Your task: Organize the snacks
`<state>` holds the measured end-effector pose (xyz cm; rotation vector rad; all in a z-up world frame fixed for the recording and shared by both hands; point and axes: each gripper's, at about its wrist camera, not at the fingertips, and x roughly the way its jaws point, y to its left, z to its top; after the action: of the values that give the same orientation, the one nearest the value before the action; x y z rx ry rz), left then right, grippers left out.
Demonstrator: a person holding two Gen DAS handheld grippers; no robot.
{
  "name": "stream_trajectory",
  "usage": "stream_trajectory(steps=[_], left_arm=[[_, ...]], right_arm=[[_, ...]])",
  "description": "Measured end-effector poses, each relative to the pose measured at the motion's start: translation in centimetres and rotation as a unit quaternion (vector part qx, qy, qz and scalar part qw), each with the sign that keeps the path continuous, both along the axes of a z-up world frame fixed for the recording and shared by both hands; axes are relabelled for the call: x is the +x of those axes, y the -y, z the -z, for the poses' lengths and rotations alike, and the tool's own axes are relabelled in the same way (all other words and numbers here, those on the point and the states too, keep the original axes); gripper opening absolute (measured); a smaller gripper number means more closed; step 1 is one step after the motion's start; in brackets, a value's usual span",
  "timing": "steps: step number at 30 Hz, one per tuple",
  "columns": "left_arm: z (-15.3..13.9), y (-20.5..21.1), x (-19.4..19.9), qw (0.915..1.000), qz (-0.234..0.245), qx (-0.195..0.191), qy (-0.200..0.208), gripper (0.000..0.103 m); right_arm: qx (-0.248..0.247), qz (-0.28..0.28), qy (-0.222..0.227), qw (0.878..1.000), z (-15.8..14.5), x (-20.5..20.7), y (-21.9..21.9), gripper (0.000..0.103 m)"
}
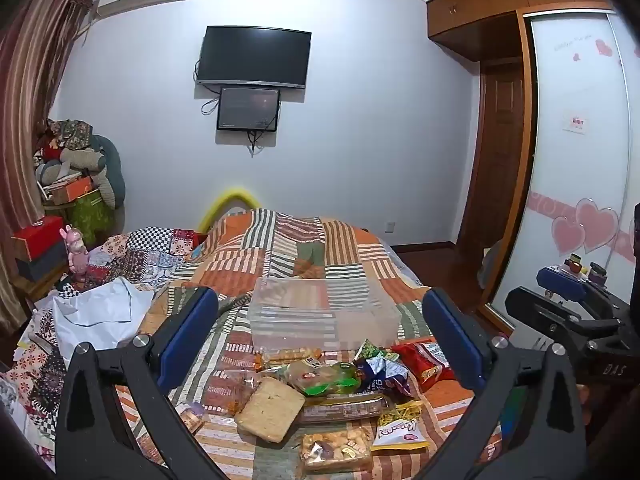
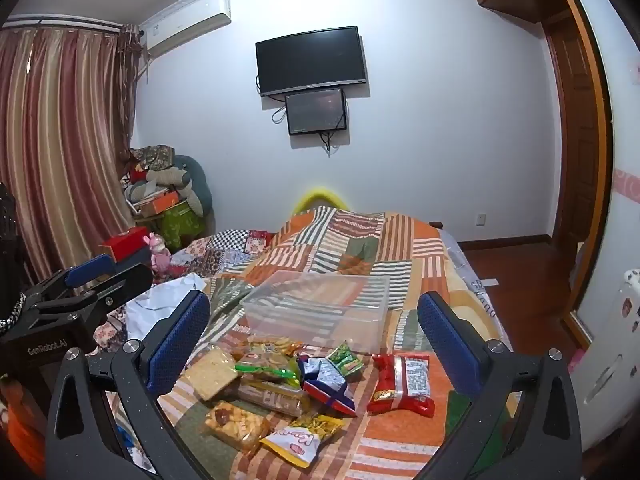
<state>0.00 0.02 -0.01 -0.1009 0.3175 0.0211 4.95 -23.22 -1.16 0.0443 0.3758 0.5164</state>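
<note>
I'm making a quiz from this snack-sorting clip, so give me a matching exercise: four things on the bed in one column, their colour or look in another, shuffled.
Things:
1. storage bin
2. peanut packet
3. small pea packet
4. cracker block

Looks:
A. pale tan, square
B. clear, nothing in it
C. green
D. red with a white label

Pairs: 1-B, 2-D, 3-C, 4-A

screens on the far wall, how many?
2. A large black TV is mounted on the wall, and a smaller screen hangs directly below it, cables dangling beneath. Both look off. None appear hidden.
</note>
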Motion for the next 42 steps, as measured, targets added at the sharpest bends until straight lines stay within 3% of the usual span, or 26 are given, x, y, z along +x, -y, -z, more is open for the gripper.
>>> stream_trajectory(steps=[8, 42], left_arm=[[-0.2, 0.4, 0.4, 0.9999, -0.006, 0.015, 0.002, 0.103], [-0.2, 0.6, -0.8, 0.9997, -0.001, 0.014, 0.021, 0.103]], right_arm=[[0.0, 0.002, -0.004, 1.0, 0.1, 0.1, 0.0, 0.103], [0.001, 0.003, 0.001, 1.0, -0.5, -0.4, 0.0, 0.103]])
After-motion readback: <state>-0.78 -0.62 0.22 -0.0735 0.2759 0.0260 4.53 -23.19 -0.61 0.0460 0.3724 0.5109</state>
